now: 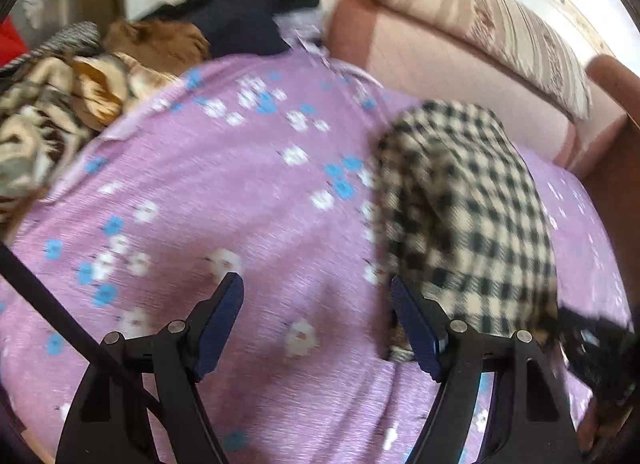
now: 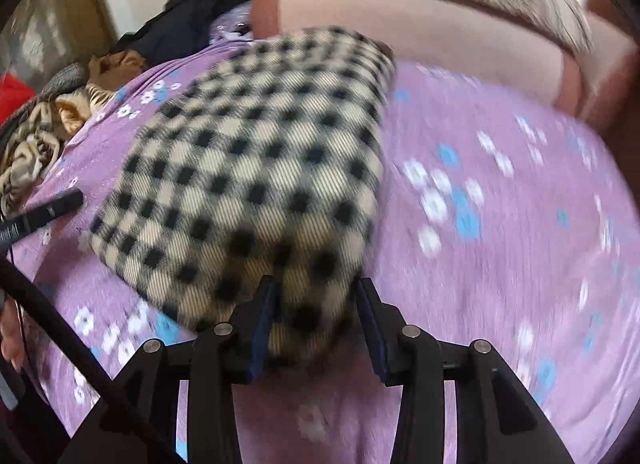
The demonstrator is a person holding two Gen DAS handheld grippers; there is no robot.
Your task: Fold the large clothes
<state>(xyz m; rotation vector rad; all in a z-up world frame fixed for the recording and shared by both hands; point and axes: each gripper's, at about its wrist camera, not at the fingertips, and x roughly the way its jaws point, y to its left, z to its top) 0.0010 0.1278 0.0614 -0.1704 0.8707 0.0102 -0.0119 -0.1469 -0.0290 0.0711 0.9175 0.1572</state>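
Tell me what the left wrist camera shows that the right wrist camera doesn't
Left wrist only: the left gripper open over bare purple sheet, the checkered garment off to its right. Right wrist only: the right gripper with the garment's near end between its fingers, though blur hides whether it pinches. Both: the garment, the sheet, the clothes pile and the pink headboard.

The left gripper (image 1: 316, 292) fills the lower part of its own view, jaws spread wide with nothing between the blue pads (image 1: 224, 324). The right gripper (image 2: 316, 296) sits at the bottom centre of its view, jaws partly apart, cloth bulging between them; blur hides whether the pads (image 2: 264, 328) press it.
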